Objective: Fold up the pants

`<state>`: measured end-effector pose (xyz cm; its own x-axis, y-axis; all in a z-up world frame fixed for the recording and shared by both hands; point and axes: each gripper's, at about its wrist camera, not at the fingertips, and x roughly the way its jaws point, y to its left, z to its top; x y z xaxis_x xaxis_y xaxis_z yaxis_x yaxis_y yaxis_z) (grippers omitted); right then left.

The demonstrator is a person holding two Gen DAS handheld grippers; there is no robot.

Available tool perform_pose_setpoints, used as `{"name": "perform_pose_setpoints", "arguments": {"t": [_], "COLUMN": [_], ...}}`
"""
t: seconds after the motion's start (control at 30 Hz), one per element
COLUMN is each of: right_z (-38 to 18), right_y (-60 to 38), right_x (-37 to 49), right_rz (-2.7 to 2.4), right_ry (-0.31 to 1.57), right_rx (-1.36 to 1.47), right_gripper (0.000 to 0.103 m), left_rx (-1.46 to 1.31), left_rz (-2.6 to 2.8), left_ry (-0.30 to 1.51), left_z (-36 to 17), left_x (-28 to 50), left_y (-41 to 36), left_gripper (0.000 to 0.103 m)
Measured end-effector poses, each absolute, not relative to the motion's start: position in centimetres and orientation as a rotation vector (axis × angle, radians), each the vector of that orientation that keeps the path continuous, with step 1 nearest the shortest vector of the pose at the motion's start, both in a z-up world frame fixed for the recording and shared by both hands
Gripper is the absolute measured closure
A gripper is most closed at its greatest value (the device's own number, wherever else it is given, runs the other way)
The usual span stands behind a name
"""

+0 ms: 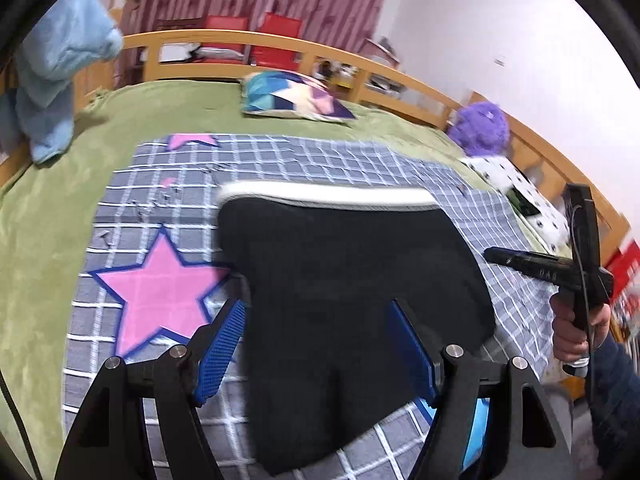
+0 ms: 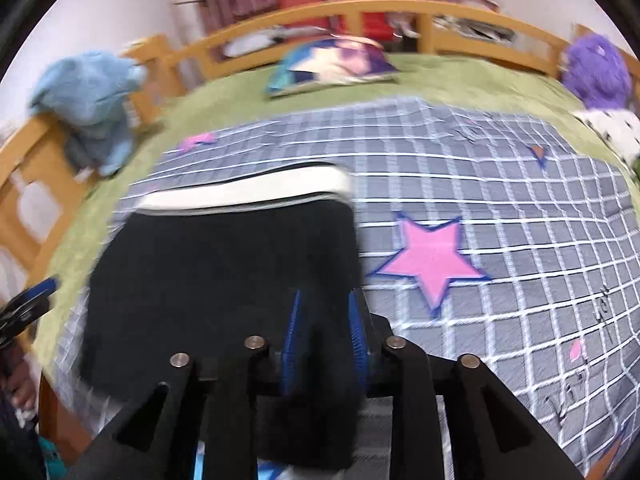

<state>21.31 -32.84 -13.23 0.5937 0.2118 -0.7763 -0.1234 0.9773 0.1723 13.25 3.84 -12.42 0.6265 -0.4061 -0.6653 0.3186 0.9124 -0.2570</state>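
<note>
Black pants [image 1: 340, 280] with a white waistband [image 1: 320, 194] lie on a grey checked blanket [image 1: 168, 168] with pink stars. My left gripper [image 1: 316, 340] is open, its blue pads either side of a pant leg, just above it. My right gripper [image 2: 324, 332] is narrowly closed with the pants' near right edge [image 2: 312, 400] between its blue pads. The pants [image 2: 224, 280] fill the left middle of the right wrist view. The right gripper also shows in the left wrist view [image 1: 576, 264], held in a hand at the right.
The blanket lies on a green bedspread [image 1: 48, 216] inside a wooden bed rail [image 1: 280, 44]. A patterned pillow [image 1: 296, 98], a light blue garment [image 1: 64, 76] on the rail and a purple plush toy [image 1: 480, 128] lie around the far edge.
</note>
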Motion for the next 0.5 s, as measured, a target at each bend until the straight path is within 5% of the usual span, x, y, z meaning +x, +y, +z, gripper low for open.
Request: {"name": "perform_pose_setpoints", "arguments": {"t": [0.2,0.5], "right_z": [-20.4,-15.0], "right_y": [-28.8,-30.0], "right_x": [17.9,18.2], "right_rz": [0.198,0.279], "right_ry": [1.082,0.906], "right_rx": [-0.069,0.007], "right_gripper": [0.076,0.074], "left_rx": [-0.069,-0.192], "left_rz": [-0.32,-0.41], "left_ry": [0.997,0.753], "left_z": [-20.4,-13.5], "left_x": [13.5,15.3], "left_y": [2.0,4.1], "left_gripper": [0.031,0.032]}}
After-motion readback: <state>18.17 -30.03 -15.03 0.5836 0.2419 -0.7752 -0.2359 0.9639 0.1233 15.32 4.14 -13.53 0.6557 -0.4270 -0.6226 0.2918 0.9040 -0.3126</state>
